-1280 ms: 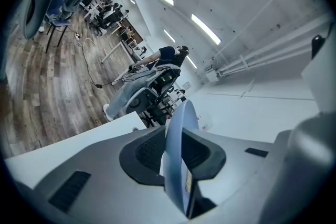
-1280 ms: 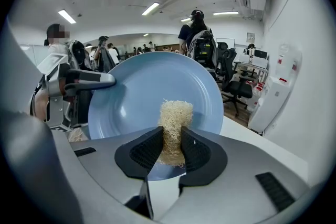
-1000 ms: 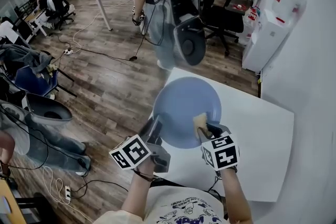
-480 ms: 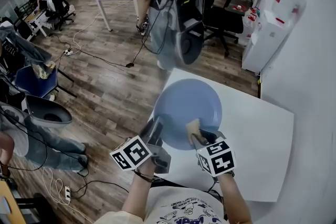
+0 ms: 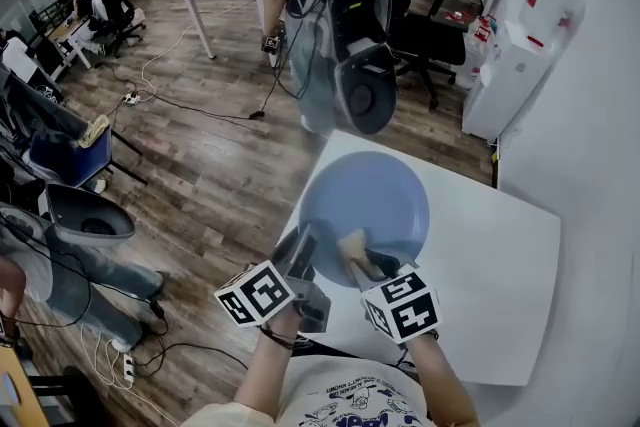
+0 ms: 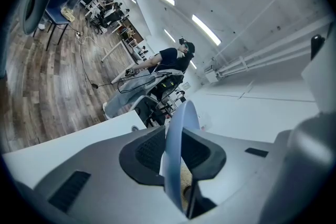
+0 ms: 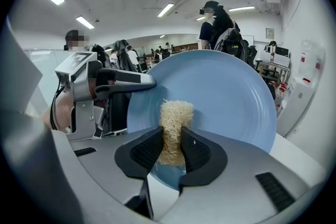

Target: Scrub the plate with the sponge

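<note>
A light blue plate [image 5: 370, 200] is held tilted above the white table [image 5: 490, 265]. My left gripper [image 5: 300, 260] is shut on its near left rim; in the left gripper view the plate [image 6: 176, 149] stands edge-on between the jaws. My right gripper [image 5: 362, 267] is shut on a tan fibrous sponge [image 5: 352, 247], which presses against the plate's lower face. In the right gripper view the sponge [image 7: 173, 128] sits between the jaws against the plate [image 7: 226, 97], with the left gripper [image 7: 123, 81] clamped on the rim at the left.
A person with a grey backpack [image 5: 350, 25] stands just beyond the table's far edge. A white cabinet [image 5: 505, 75] and a wall are at the right. Wooden floor with cables, chairs [image 5: 85, 210] and desks lies to the left.
My right gripper has slid the sponge leftward across the plate's lower part. The plate and left gripper have stayed nearly still. The person behind has shifted slightly.
</note>
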Available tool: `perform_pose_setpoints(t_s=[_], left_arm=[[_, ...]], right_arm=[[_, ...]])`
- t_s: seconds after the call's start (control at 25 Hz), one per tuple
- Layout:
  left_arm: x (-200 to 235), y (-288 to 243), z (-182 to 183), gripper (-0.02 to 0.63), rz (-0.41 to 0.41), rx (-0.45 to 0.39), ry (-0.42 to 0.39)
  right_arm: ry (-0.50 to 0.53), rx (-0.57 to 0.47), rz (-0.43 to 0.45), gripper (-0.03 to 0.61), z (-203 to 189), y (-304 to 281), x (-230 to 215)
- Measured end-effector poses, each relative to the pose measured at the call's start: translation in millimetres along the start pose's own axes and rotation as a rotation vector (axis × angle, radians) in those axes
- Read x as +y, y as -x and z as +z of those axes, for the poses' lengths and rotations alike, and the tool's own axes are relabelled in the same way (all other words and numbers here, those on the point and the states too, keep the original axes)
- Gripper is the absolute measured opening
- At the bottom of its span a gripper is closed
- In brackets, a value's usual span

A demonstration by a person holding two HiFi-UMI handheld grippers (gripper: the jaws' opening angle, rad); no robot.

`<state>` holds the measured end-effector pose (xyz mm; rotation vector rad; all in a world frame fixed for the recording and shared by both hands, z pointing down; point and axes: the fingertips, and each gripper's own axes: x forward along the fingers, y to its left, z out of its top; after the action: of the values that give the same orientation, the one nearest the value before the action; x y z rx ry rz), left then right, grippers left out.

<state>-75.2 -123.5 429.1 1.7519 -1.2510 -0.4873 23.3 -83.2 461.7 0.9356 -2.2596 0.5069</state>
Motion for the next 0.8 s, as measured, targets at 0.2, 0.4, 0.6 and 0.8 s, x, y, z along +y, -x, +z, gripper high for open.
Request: perform_pose_setpoints(t_s=[0.2,0.4,0.6,0.8], left_arm=[[-1.1,-0.6,-1.8,0.067,-0.002,-0.001,-0.004],[-2.6,2.5,-3.2,0.067,-0.013,0.004,0.002],[-2.7,2.1,-7.9,0.067,-0.016,0.014,-0.002],[-8.1,1.5,-8.5,0.067,-0.029,0.027,-0.014]], right_arm=[[0.023,-0.010,0.018,0.104,7.3,-2.7,6.5],[0.029,-0.025,0.032,0.104,14.4,-3.9,14.3],[0.036,-0.030,0.033,0.104,17.0,-3.1,14.1],[0.034,-0.037,0.029,0.104,22.4,-0.3,13.1]])
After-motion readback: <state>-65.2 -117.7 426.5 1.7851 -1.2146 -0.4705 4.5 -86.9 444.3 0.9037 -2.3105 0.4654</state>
